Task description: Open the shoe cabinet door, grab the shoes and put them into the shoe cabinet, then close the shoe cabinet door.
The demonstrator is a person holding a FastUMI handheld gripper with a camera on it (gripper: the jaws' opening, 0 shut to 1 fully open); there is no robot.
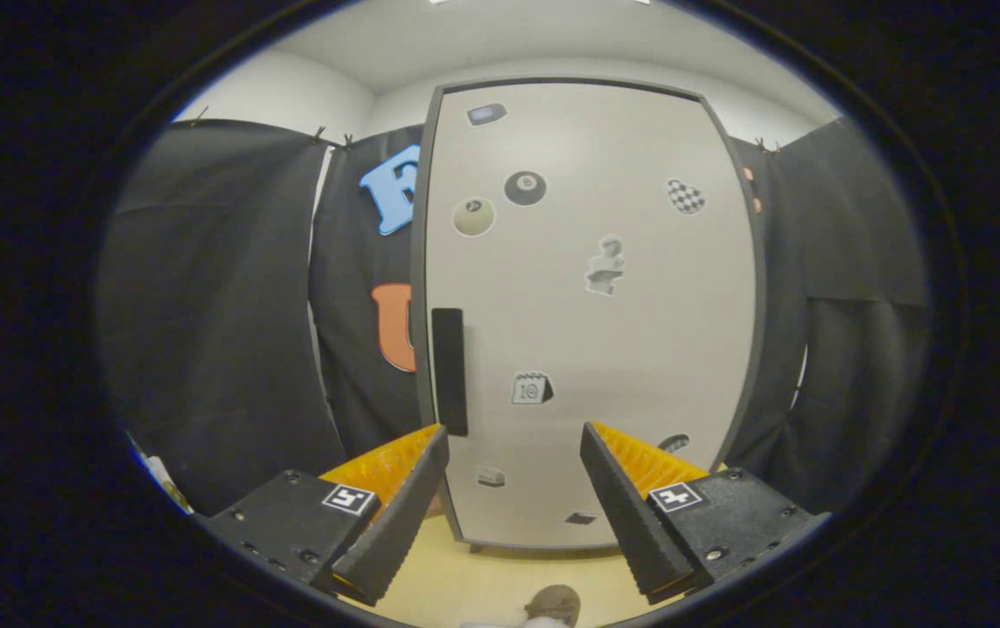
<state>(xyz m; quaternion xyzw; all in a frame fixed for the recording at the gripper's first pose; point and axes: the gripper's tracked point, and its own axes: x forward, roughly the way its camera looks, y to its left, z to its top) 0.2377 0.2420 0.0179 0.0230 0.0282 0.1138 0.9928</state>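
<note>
shoe cabinet door (605, 305) beyond fingers (395, 515), shut | handle (448, 371) ahead of left finger | shoe (553, 604) on floor (500, 576) between fingers

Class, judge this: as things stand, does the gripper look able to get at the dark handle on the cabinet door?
Probably yes. The gripper is open, and the handle stands just beyond its left finger on the closed door, with nothing between them.

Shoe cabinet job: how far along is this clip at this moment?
Nothing looks done: the shoe cabinet door stands shut, its dark handle untouched. In hand: the hand-held gripper is open, empty, pointed at the door, the handle just beyond one finger. What may be a shoe lies on the floor below. Left: opening, loading, closing.
</note>
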